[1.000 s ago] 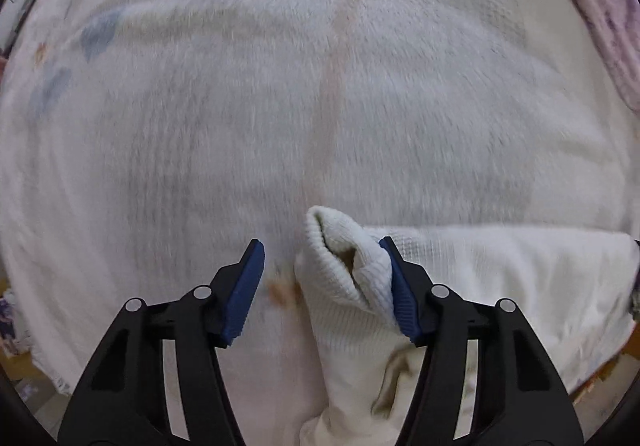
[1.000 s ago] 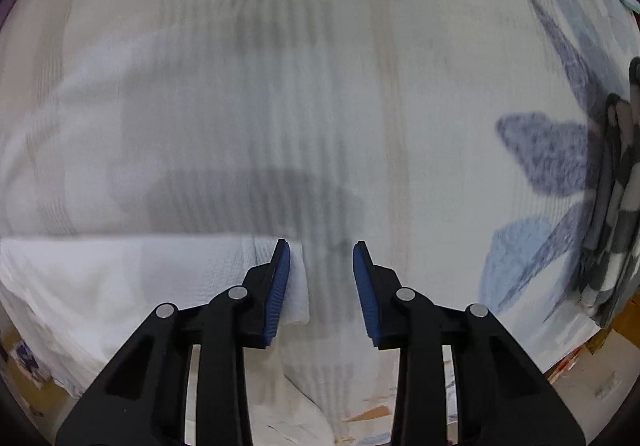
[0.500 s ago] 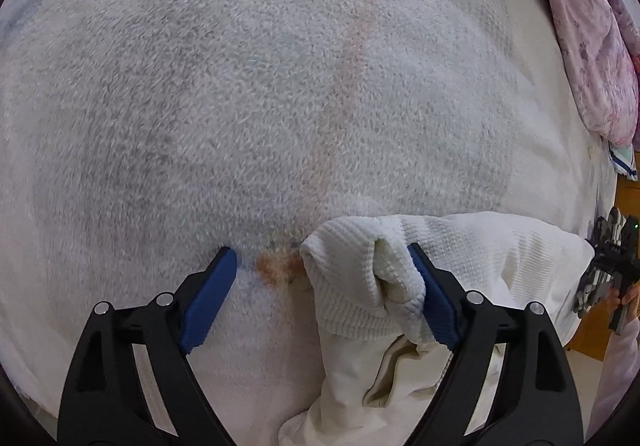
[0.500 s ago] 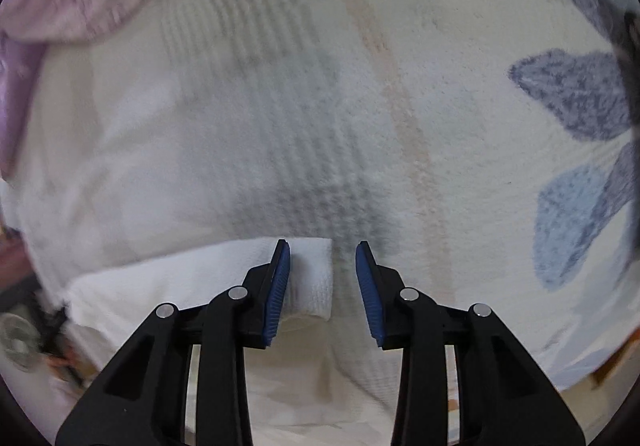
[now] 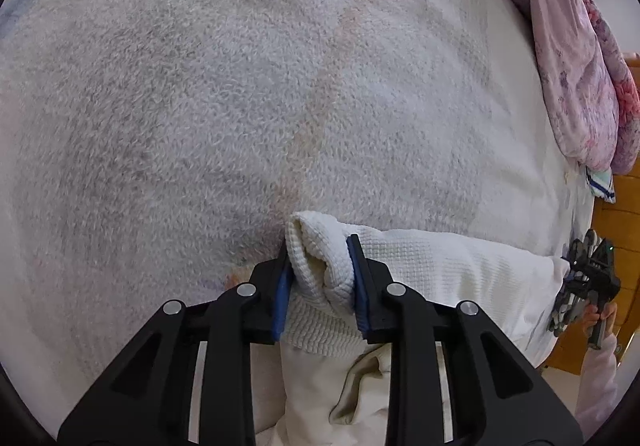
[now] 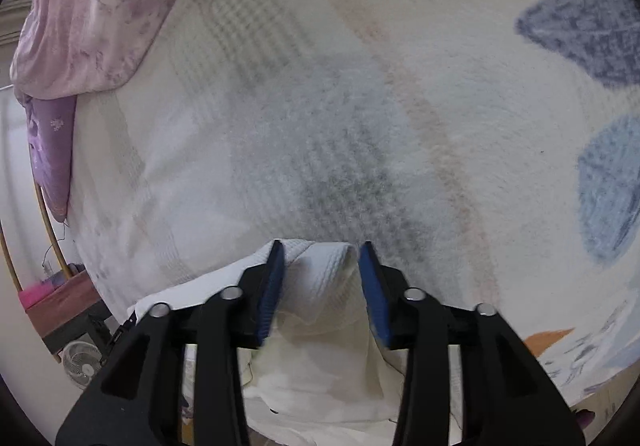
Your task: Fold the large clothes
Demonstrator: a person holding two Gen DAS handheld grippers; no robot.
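While a fluffy white blanket printed with blue leaf shapes [image 6: 460, 86] covers the bed, a white waffle-knit garment [image 5: 448, 270] lies folded along its near edge, below a crumpled pink floral quilt [image 5: 572, 58]. The left gripper [image 5: 320, 266] has just been closing, and its blue pads now pinch a bunched corner of the garment. The right gripper [image 6: 322, 274] has just been opening; its jaws stand apart with the garment's other corner loose between them.
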